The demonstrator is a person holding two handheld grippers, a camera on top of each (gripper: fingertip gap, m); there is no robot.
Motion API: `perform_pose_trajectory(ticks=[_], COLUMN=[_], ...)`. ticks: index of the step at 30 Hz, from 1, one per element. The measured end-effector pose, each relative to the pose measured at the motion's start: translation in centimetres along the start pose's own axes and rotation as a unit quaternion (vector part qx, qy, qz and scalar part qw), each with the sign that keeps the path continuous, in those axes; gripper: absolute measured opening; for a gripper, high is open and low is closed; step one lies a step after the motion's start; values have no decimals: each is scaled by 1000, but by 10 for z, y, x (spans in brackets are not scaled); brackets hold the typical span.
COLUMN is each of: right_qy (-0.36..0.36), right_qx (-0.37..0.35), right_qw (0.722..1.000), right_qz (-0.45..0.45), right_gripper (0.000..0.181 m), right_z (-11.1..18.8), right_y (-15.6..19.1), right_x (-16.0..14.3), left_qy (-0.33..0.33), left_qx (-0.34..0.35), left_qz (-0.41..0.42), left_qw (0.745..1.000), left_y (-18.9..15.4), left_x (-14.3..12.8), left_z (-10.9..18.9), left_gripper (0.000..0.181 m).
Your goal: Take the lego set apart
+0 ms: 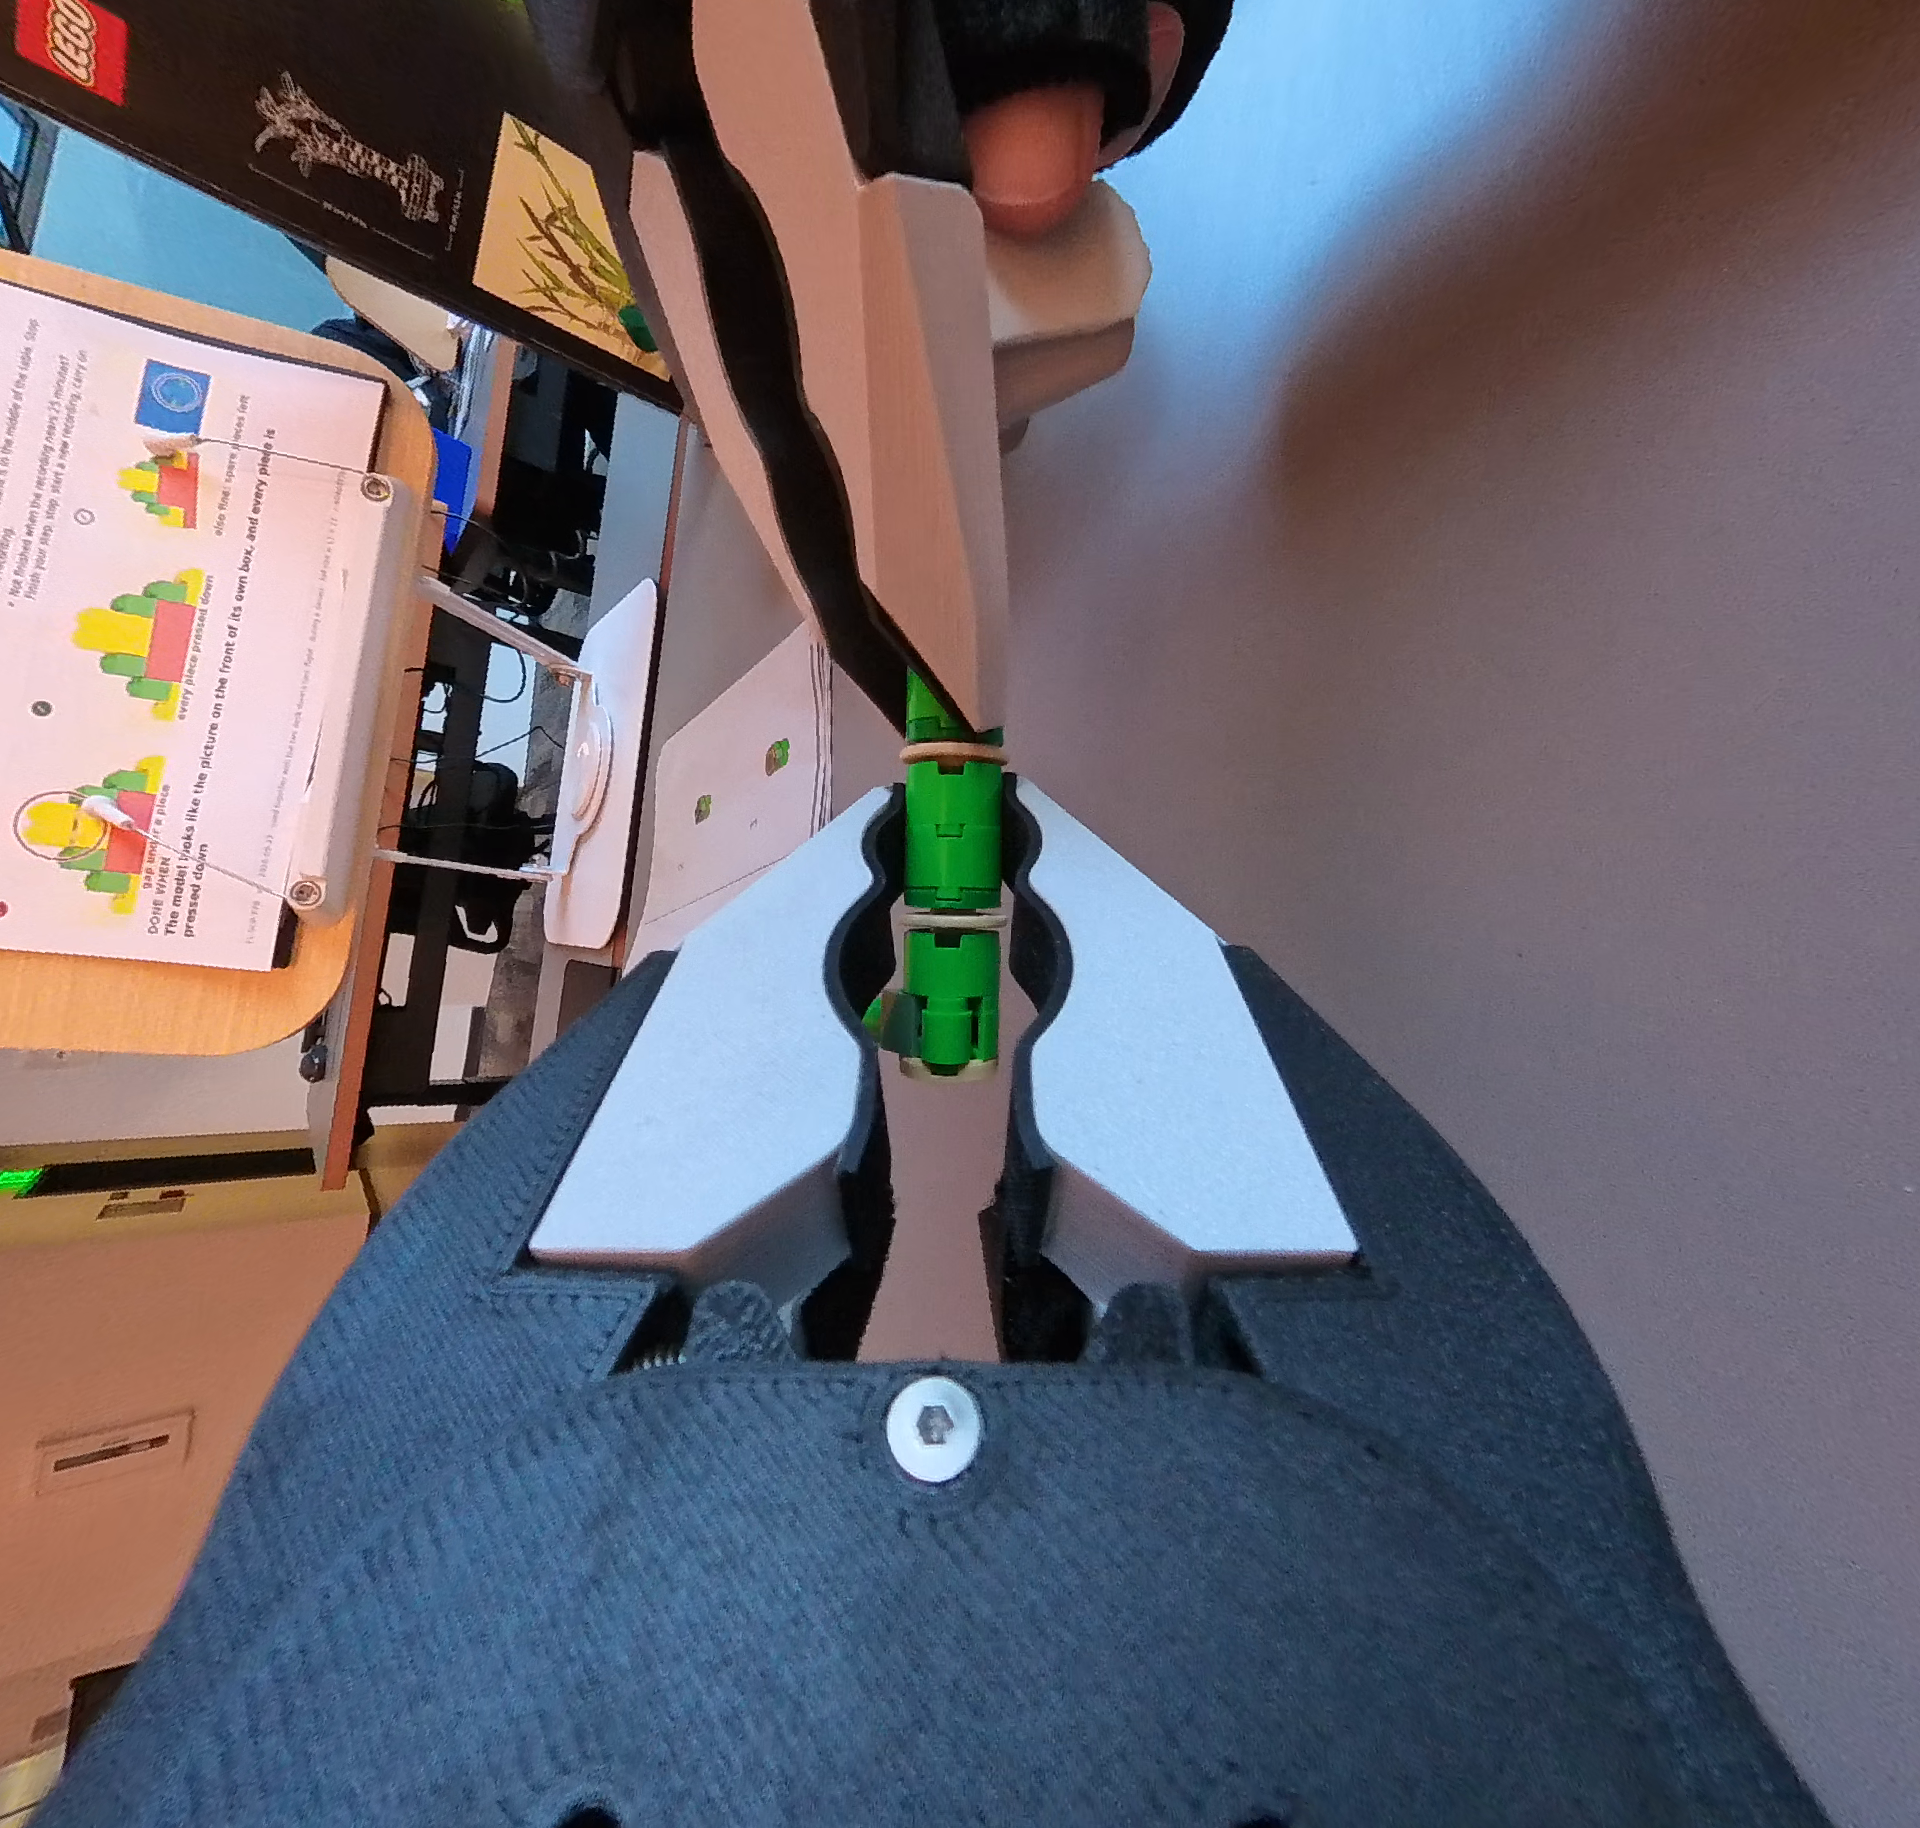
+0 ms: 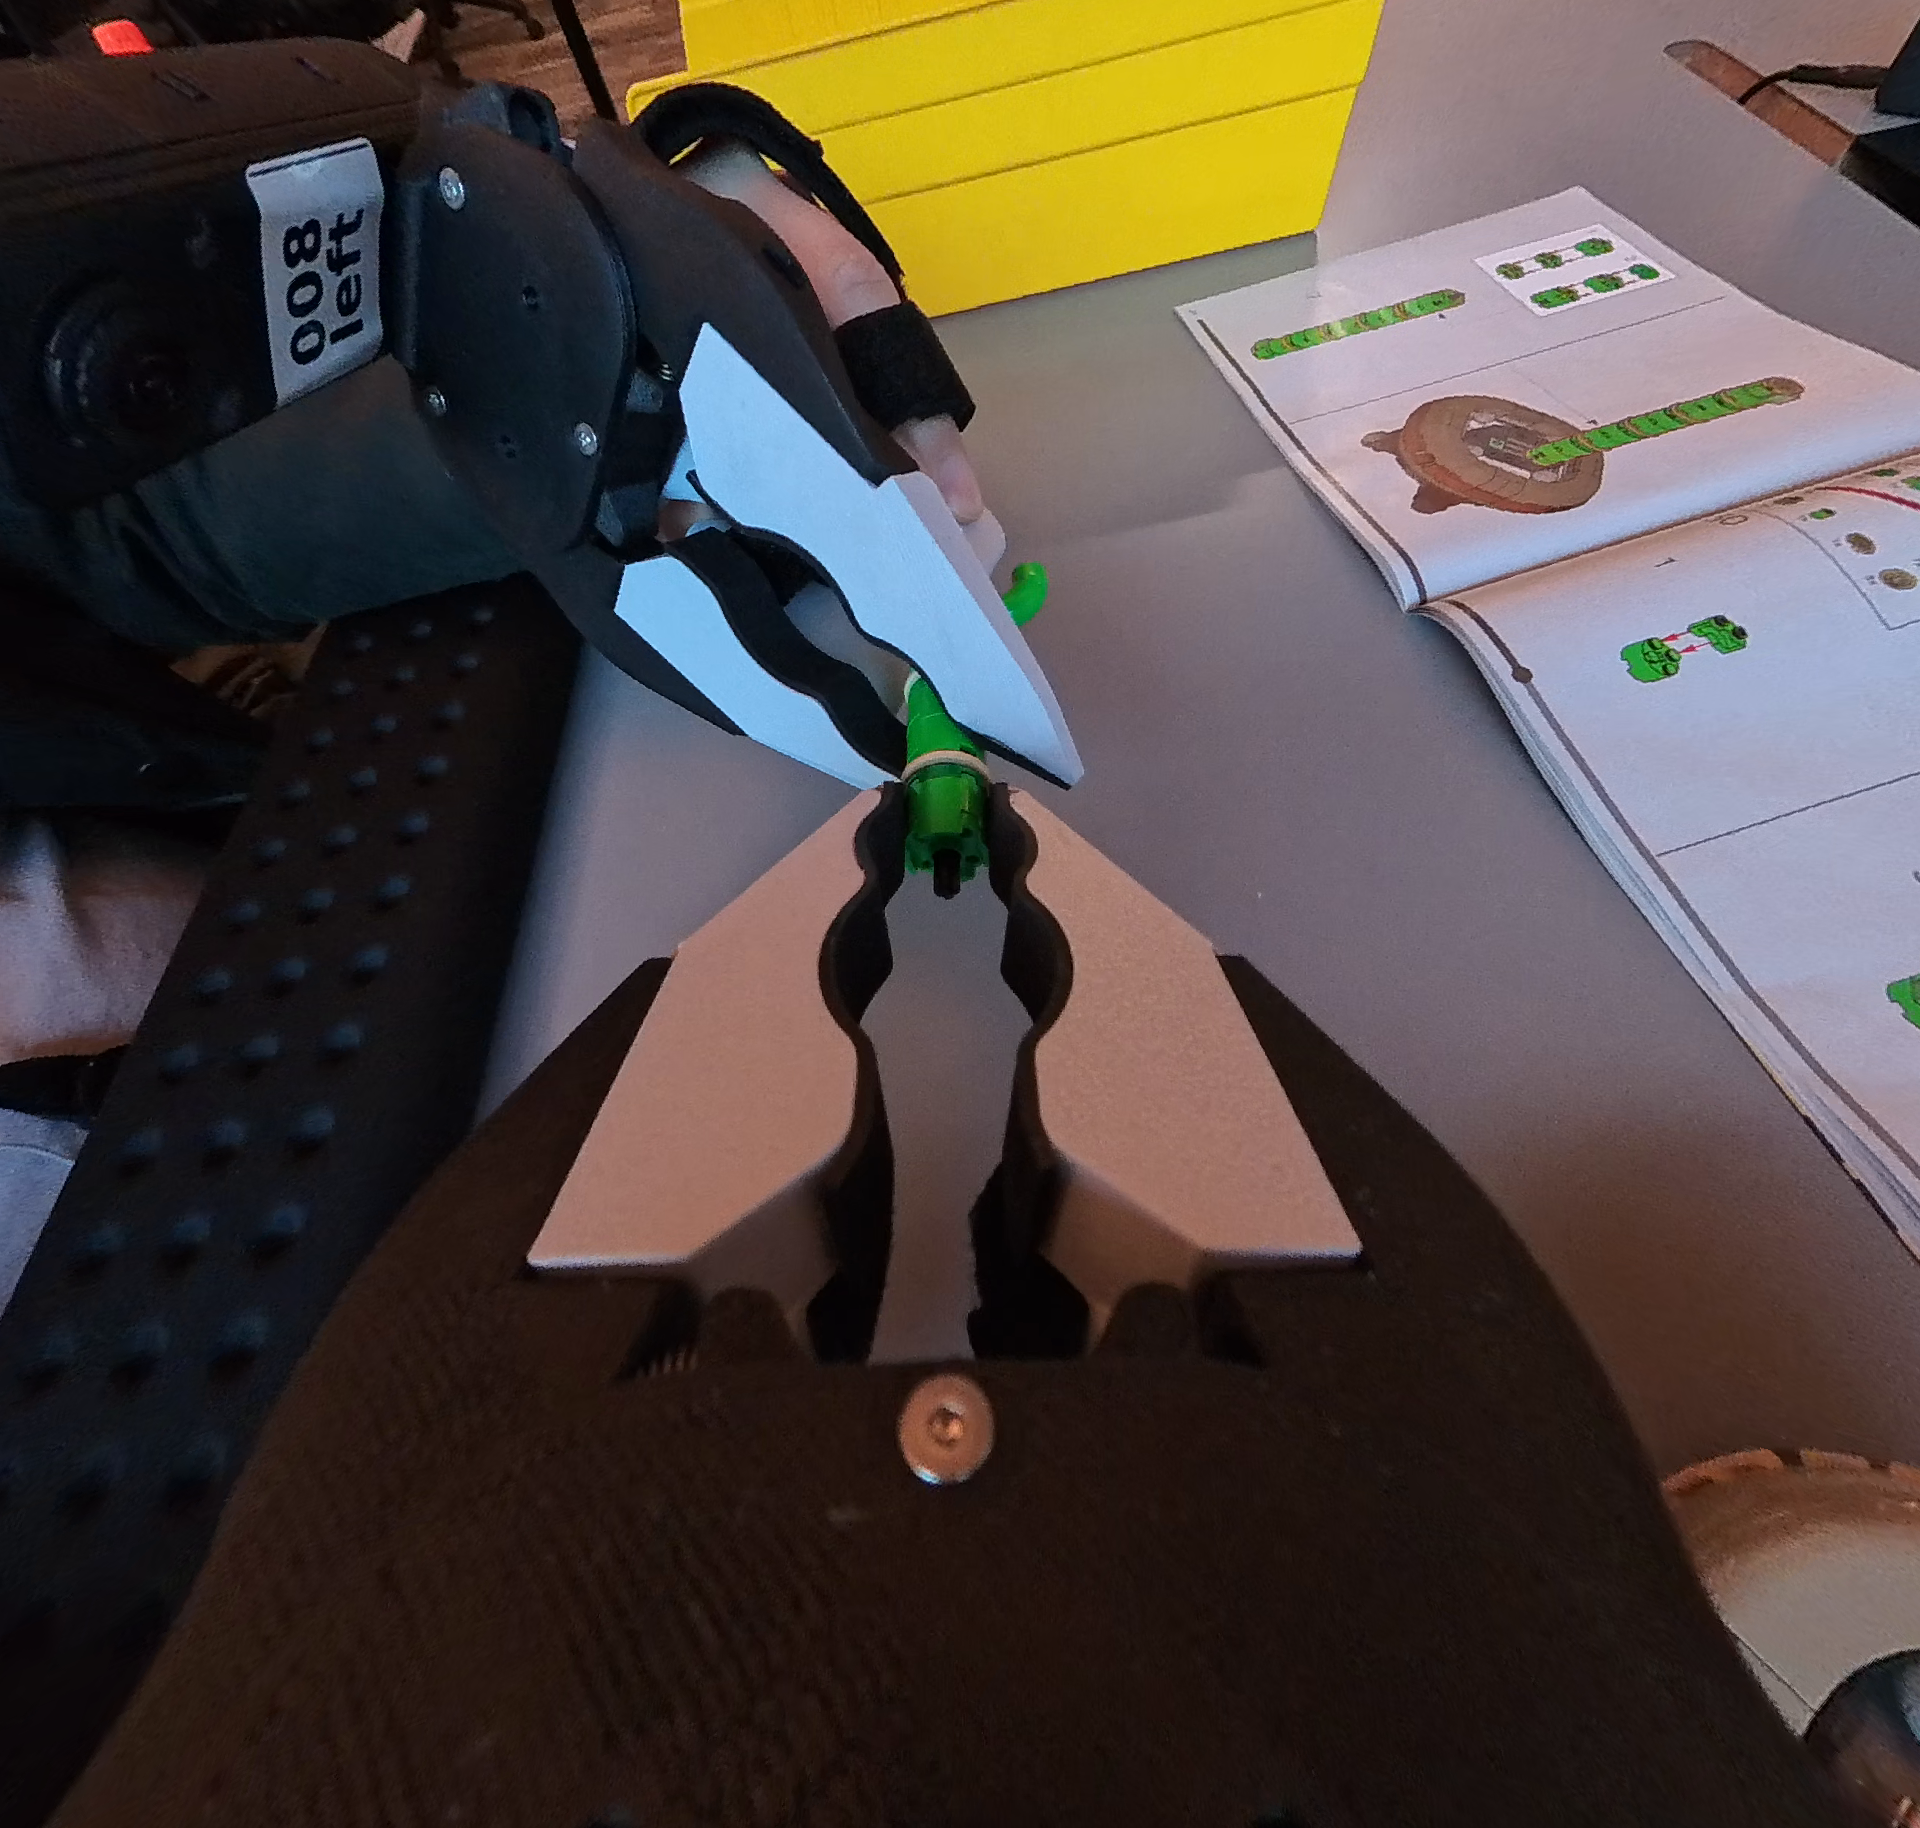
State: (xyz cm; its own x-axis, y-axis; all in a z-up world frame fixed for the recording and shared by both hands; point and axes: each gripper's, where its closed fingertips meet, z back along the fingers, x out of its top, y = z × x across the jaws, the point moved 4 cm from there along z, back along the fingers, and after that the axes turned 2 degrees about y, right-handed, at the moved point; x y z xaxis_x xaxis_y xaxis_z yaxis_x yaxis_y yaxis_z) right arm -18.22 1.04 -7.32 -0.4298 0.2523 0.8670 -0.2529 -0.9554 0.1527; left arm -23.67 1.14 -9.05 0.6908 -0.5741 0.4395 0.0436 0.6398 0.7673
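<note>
A green lego stalk (image 1: 948, 843) with thin tan rings runs between both grippers, held above the grey table (image 2: 1299, 739). My left gripper (image 1: 951, 791) is shut on it, with most of the stalk lying between the jaws. My right gripper (image 1: 940, 718) comes in from above in the left wrist view and is shut on the stalk's far end. In the right wrist view, my right gripper (image 2: 943, 796) pinches the stalk's end (image 2: 933, 817) at its tips. The left gripper (image 2: 977, 765) meets it tip to tip from the upper left. A curved green piece (image 2: 1027, 589) sticks out behind the left gripper's fingers.
A yellow bin (image 2: 1039, 95) stands at the table's back. An open instruction booklet (image 2: 1662, 583) lies to the right. A black studded mat (image 2: 260, 947) lies on the left. A round tan lego base (image 2: 1787, 1539) shows at the bottom right. A black set box (image 1: 312, 116) stands behind. Both grippers' tips are close together, under 4 cm apart.
</note>
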Motion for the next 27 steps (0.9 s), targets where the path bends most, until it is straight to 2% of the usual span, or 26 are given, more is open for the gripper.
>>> perform_pose_trajectory(ticks=[27], right_qy=[0], right_qx=[16], right_qw=[1000], right_qz=[-11], right_gripper=[15], right_z=[5], right_y=[0], right_x=[-3], left_qy=[-8], left_qx=[-5], left_qz=[6], left_qw=[1000], left_y=[-1], left_x=[1], left_z=[1], left_gripper=[16])
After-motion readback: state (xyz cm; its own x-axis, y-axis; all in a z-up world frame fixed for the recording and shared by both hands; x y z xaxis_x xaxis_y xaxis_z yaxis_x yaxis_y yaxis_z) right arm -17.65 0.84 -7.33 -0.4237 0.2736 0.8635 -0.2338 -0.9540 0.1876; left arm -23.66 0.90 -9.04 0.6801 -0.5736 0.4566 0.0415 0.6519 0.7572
